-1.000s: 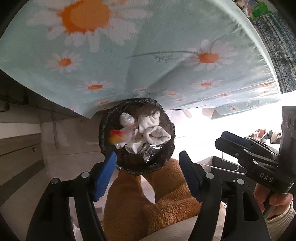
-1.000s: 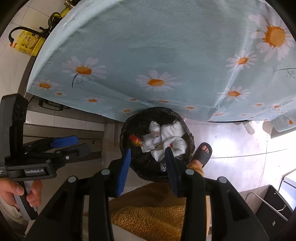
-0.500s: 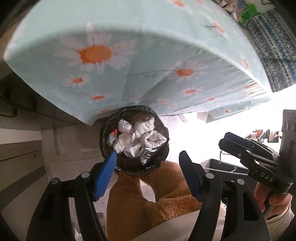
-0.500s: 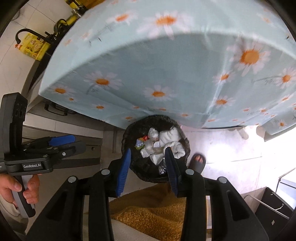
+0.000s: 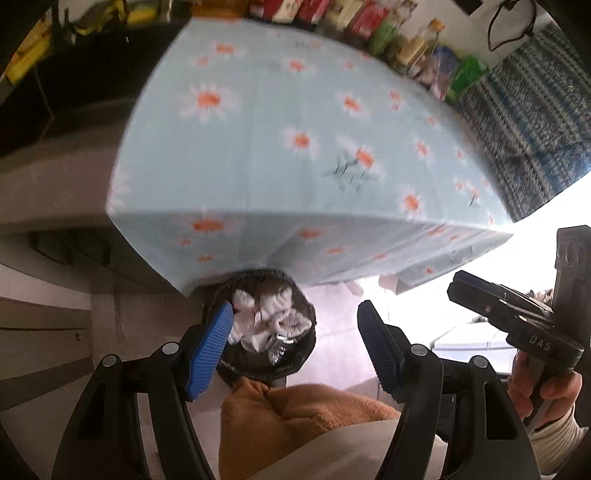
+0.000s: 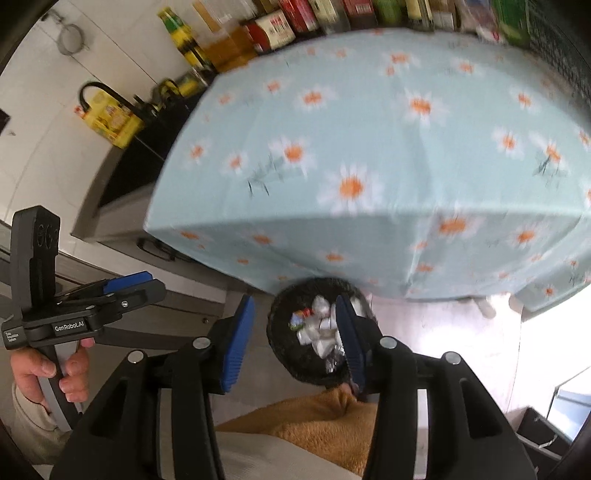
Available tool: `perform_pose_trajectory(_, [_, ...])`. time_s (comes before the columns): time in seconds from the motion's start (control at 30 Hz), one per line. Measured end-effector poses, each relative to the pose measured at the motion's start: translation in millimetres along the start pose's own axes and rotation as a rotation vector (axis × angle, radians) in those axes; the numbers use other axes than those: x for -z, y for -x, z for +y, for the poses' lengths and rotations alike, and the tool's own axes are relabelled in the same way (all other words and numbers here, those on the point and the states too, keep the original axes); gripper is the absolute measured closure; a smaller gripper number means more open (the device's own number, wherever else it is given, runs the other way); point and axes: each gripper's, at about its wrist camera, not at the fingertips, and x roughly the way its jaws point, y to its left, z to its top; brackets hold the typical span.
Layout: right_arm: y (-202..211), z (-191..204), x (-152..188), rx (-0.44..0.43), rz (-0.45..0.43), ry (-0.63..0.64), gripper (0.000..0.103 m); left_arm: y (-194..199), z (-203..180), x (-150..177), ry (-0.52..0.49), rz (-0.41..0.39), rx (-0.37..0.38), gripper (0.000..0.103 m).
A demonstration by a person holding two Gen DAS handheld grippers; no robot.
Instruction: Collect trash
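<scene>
A black-lined trash bin stands on the floor below the table's near edge, filled with crumpled white tissues and wrappers. It also shows in the right wrist view, with a small colourful wrapper inside. My left gripper is open and empty, held high above the bin. My right gripper is open and empty too, also above the bin. Each gripper shows in the other's view, the right one and the left one.
A table with a light-blue daisy cloth fills the upper view; its top also shows in the right wrist view. Bottles and packets line its far edge. A black counter stands left. The person's orange trousers are below.
Both grippers have risen and tilted up: the bin looks smaller and the tabletop with its far row of bottles has come into view. Both jaws stay open and empty.
</scene>
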Motion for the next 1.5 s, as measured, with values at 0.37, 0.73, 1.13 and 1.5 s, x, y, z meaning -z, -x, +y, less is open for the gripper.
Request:
perform_pose_trajectory(0.37, [79.3,-8.7,-15.5,-0.029,-0.125,0.08,0.049,68.1,-47.1,-3.3,-0.048,-0.124,-0.09,0.035])
perform_pose_trajectory(0.73, [159.2,-12.1,-13.3,-0.023,-0.282,0.159,0.031,121.4,-98.7,12.2,-0.099,-0.242,-0.113,0.035])
perform_pose_trajectory(1.13, [205.2,-3.2,-7.5,0.04,-0.403,0.195,0.005,159.9,-116.5,19.3,-0.157,-0.333,-0.092,0.007])
perform_pose_trajectory(1.5, [206.9,6.3,-10.0,0.058,-0.398,0.201,0.005,168.0,-100.5,22.7,-0.144,-0.344,-0.119,0.007])
